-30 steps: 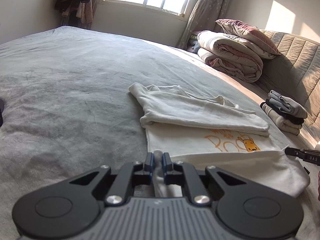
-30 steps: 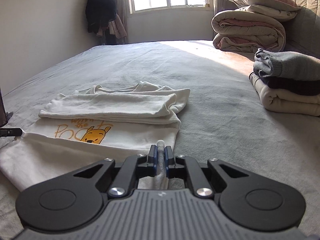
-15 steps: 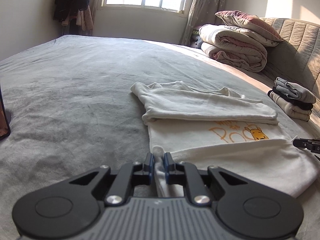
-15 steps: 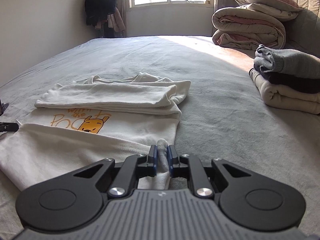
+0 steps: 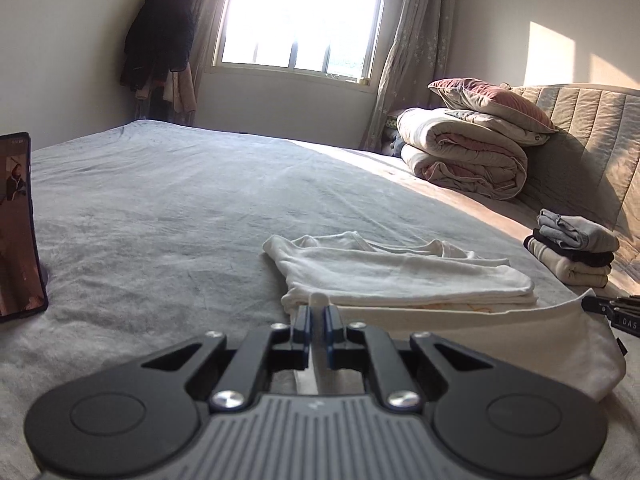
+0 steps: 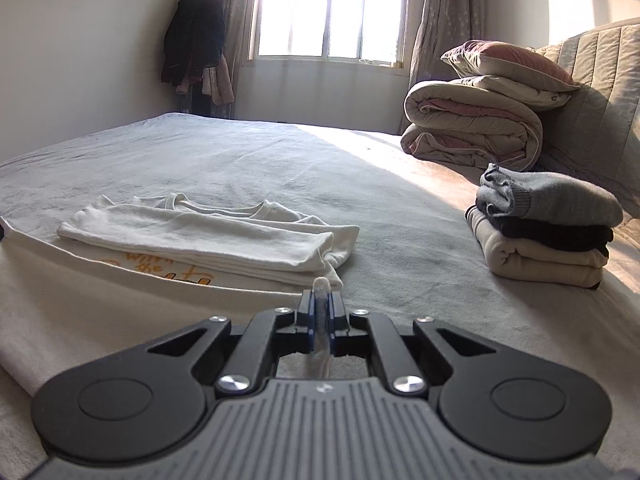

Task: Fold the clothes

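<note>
I am pinching the white shirt's (image 5: 400,276) hem in my left gripper (image 5: 316,316) and right gripper (image 6: 320,300), apparently lifting it off the bed (image 5: 180,208).

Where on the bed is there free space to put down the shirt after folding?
The bed is bare beyond the shirt toward the window, and between the shirt and the clothes stack. A bare strip lies between the shirt and phone. The headboard side is crowded: stack and quilt.
</note>
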`<move>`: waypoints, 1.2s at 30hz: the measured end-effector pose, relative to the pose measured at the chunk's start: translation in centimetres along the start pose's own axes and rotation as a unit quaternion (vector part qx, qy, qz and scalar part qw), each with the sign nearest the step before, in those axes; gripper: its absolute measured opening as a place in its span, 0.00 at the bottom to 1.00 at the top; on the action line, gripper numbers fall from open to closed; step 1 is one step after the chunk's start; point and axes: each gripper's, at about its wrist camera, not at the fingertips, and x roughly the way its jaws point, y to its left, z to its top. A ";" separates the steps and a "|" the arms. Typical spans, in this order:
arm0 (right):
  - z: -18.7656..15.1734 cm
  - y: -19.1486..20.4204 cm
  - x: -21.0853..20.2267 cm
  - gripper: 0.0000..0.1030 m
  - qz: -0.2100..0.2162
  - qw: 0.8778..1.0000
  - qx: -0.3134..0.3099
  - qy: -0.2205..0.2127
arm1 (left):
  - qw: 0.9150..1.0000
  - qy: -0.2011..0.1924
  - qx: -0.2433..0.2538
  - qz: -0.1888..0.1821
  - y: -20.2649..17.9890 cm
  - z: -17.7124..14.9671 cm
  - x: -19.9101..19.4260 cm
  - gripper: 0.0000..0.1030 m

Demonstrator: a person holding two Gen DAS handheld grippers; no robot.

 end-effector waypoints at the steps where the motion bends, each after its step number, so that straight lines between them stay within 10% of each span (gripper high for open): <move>1: 0.3 0.1 -0.2 0.07 -0.004 1.000 -0.006 -0.009 | 1.000 -0.004 0.004 0.003 -0.2 0.4 0.0 0.07; 19: 1.8 -0.9 3.6 0.07 -0.039 0.997 -0.010 -0.072 | 0.998 -0.049 -0.012 0.047 -0.6 1.4 5.7 0.07; 36: 0.0 -2.1 7.0 0.30 -0.005 0.994 0.066 0.088 | 0.991 0.094 -0.092 0.035 2.3 0.9 7.8 0.29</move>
